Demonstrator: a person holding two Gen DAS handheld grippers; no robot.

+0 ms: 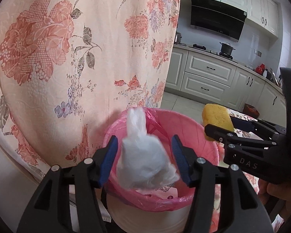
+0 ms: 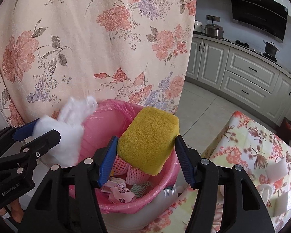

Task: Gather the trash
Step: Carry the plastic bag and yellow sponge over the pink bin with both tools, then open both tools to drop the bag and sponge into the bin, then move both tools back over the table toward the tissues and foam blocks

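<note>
Left wrist view: kitchen, tiled floor [image 1: 176, 101], floral curtain [image 1: 83, 48] behind. Left tool [image 1: 144, 160] spread wide; white bag [image 1: 143, 163] blurred between its fingers, not touching either, above the pink-lined bin [image 1: 194, 128].

Right wrist view: floral tabletop [image 2: 248, 139] at right. Right tool [image 2: 145, 159] grips a yellow sponge [image 2: 149, 137] over the bin [image 2: 126, 108], which holds wrappers and pink netting [image 2: 120, 165].

"DAS" stands in pale letters on the black body of the right gripper [image 1: 219, 129]. "GenRobot.AI" runs along the left gripper [image 2: 46, 130] at near left.
</note>
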